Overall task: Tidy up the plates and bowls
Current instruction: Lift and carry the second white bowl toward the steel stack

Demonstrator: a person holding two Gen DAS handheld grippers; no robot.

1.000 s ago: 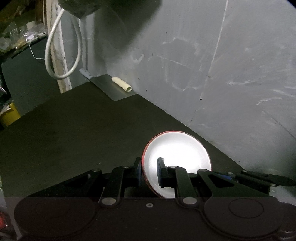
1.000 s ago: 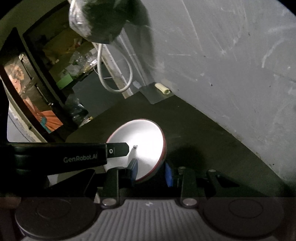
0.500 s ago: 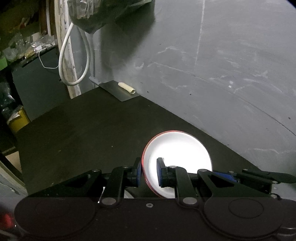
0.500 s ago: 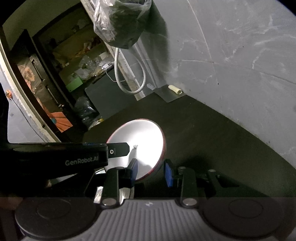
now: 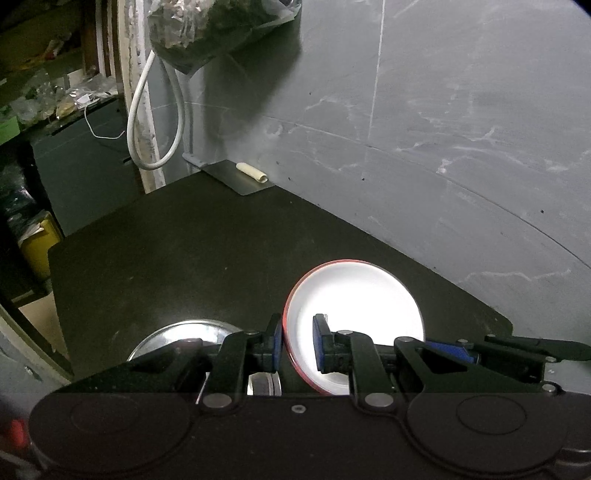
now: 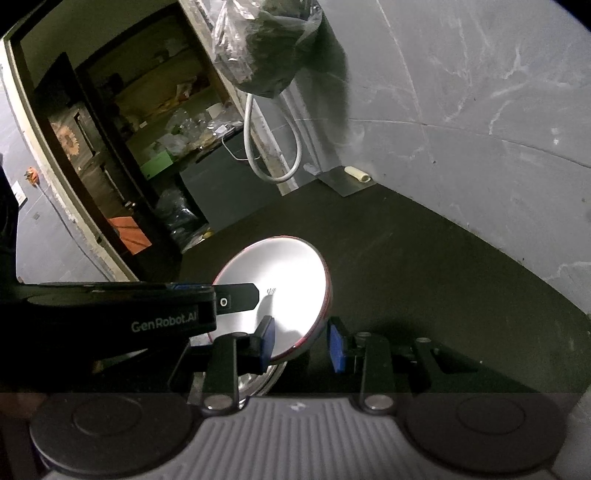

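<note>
A white plate with a red rim [image 5: 354, 295] is held above the dark table. My left gripper [image 5: 297, 345] is shut on its left rim. The same plate shows in the right wrist view [image 6: 273, 284], tilted. My right gripper [image 6: 301, 345] stands open around the plate's right edge; the right pad is clear of the rim. The left gripper body [image 6: 110, 314] crosses that view at the left. A steel plate [image 5: 181, 338] lies on the table below, partly hidden by the left fingers; its rim also shows under the red-rimmed plate [image 6: 258, 380].
The dark table [image 5: 184, 251] meets a grey wall [image 5: 424, 129] at the back and right. A metal sheet with a small pale roll [image 5: 251, 171] lies in the far corner. A white cable loop [image 5: 147, 122] and a hanging plastic bag [image 5: 207, 29] are above it.
Both grippers and the red-rimmed plate have risen and pulled back; the steel plate has come into view below. The right gripper has opened off the plate's rim.
</note>
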